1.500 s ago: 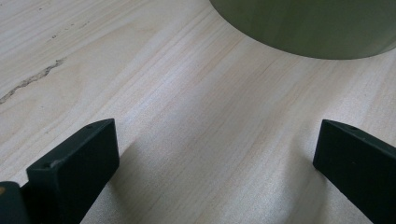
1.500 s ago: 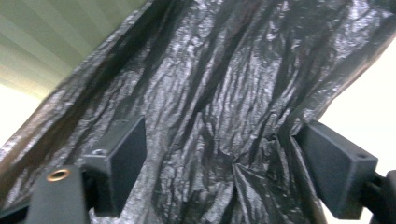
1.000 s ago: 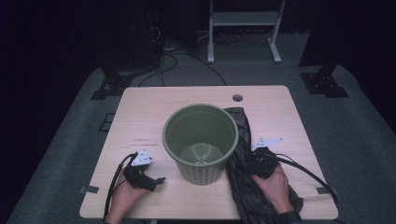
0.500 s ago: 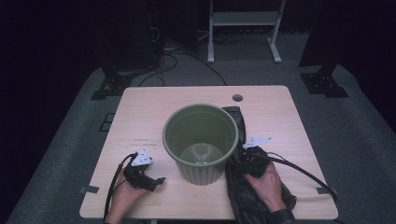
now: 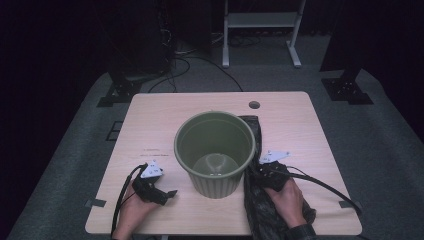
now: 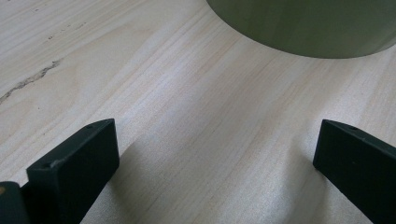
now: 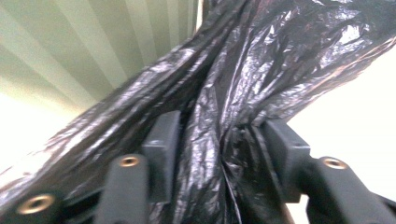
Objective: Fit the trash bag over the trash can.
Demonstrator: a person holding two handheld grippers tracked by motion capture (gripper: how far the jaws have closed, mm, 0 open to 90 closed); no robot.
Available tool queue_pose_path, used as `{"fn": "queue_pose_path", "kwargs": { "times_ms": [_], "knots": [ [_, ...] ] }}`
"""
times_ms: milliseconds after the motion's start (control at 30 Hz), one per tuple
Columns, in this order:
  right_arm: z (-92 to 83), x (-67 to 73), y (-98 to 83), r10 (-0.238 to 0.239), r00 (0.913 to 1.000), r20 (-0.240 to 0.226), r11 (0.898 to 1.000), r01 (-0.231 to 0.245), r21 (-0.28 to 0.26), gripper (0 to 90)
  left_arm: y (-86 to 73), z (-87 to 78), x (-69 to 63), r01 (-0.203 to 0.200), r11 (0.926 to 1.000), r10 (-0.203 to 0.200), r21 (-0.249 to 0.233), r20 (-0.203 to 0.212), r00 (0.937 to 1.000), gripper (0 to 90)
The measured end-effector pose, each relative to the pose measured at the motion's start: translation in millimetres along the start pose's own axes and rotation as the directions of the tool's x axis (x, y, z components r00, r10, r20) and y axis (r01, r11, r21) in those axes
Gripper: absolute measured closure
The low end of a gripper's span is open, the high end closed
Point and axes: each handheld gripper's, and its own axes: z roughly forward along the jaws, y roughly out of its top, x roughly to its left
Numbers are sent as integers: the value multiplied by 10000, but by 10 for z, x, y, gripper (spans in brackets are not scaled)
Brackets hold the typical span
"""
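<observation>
Fingers [image 7: 161, 140] of the right gripper [image 7: 219, 154] just closed, bunching the black bag [image 7: 261, 70].
Left gripper [image 6: 215, 158] gapes wide near the green bin [image 5: 215, 150].

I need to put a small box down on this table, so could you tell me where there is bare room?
The far left of the table, beyond the green bin, is bare, and so is the far right strip past the cable hole. The near right is crowded: the black plastic bag lies there, bunched in the right claw. The left claw sits near left.
</observation>
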Motion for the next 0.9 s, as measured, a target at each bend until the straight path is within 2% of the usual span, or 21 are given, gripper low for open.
{"fn": "queue_pose_path", "kwargs": {
  "times_ms": [233,300,567,600,667,867,900],
  "knots": [
    [-63,-43,-16,-71,9994,-339,9996,81,274,831,0,0,0,0,10000,0,1,-1,10000,0],
    [-68,-45,-16,-129,9986,-504,9993,146,334,864,0,0,0,-2,10000,2,3,0,10000,0],
    [-100,-38,-14,-409,9937,-1043,9978,461,480,872,0,0,0,6,10000,-6,-3,1,10000,0],
    [-128,-25,-4,-435,9899,-1346,9983,485,338,871,0,0,0,2,10000,-2,0,1,10000,0],
    [-141,-20,2,-434,9884,-1455,9985,479,276,872,0,0,0,1,10000,-1,1,0,10000,0],
    [-325,-41,76,-512,9721,-2288,9987,493,-143,873,0,0,1,5,10000,-5,-1,0,10000,0],
    [-325,-41,76,-512,9721,-2288,9987,493,-143,873,0,0,1,5,10000,-5,-1,0,10000,0]
  ]
}}
